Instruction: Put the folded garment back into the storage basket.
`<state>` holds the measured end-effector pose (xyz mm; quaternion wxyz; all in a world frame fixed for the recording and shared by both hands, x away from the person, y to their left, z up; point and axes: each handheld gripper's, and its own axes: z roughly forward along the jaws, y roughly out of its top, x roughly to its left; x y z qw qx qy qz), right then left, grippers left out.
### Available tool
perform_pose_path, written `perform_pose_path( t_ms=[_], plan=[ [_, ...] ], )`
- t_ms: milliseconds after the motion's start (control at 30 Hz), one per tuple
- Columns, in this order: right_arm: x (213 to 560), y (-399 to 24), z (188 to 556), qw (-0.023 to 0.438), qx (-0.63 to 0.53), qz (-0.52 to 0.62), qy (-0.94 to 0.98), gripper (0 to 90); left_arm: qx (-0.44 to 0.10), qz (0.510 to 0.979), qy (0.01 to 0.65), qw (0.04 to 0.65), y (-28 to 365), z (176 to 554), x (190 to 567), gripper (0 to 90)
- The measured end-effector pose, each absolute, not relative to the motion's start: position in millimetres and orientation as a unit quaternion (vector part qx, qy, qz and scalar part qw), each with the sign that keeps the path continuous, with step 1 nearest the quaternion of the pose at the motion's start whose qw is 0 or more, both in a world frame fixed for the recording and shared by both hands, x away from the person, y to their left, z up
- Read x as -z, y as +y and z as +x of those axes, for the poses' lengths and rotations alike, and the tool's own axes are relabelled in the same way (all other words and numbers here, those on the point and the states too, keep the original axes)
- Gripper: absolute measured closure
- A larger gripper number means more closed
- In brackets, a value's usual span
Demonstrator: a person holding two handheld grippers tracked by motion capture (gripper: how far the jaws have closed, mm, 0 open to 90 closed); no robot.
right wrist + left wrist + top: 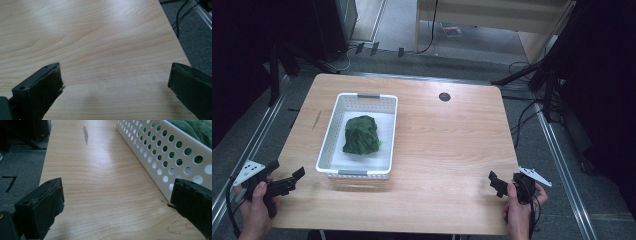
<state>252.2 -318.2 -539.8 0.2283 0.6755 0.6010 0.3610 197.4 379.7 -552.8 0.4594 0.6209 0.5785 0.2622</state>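
Wooden table [452, 150]: green cloth [361, 134] is held in a white basket [328, 135], nearest the left gripper [294, 180], ahead-right. Both left and right gripper [496, 183] are spread, empty.

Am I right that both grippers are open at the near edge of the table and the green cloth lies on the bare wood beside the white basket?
Not quite. The green cloth lies inside the white basket, not on the wood beside it, as the high view shows. The rest holds: the left gripper and right gripper are both open near the table's near edge.
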Motion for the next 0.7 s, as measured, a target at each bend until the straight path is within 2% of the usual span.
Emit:
perform_pose_path(
  t_ms=[700],
  plan=[
    [545, -334, 236, 0.222, -0.379, 0.672, 0.596, 0.0, -0.261, 0.625, 0.576, 0.457, 379, 197, 553, 0.0]
  ],
)
